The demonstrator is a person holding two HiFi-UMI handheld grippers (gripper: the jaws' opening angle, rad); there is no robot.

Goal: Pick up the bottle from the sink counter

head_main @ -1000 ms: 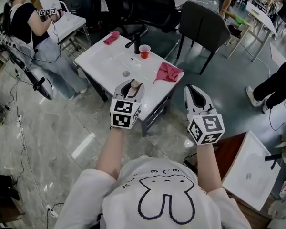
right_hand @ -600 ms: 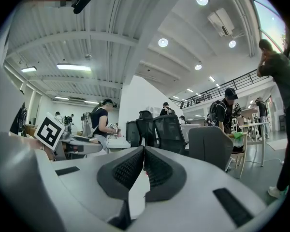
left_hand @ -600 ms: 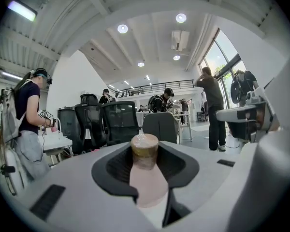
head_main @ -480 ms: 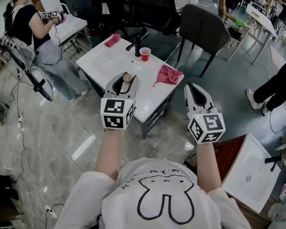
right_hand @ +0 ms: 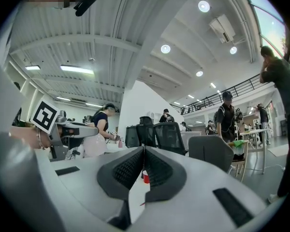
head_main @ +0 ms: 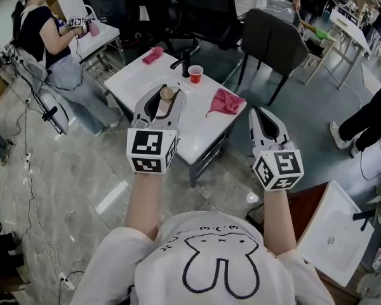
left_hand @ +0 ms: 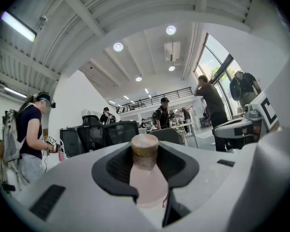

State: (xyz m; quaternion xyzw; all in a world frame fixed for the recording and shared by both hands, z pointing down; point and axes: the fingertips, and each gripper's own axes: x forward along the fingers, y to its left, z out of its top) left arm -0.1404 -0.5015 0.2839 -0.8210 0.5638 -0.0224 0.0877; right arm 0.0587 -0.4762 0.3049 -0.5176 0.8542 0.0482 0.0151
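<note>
My left claw (head_main: 164, 100) grips one smooth, pale-pink bottle (left_hand: 146, 178) with a round tan cap between ribbed black pads (left_hand: 117, 166), holding it above the glossy white bench (head_main: 197, 132). My right claw (right_hand: 143, 154) is closed and empty. On the bench sit one red cup (head_main: 195, 74), one black faucet (head_main: 185, 62), a crumpled pink-red cloth (head_main: 225, 100) near right and a second cloth (head_main: 153, 54) far left, above a polished grey stone floor (head_main: 82, 170).
</note>
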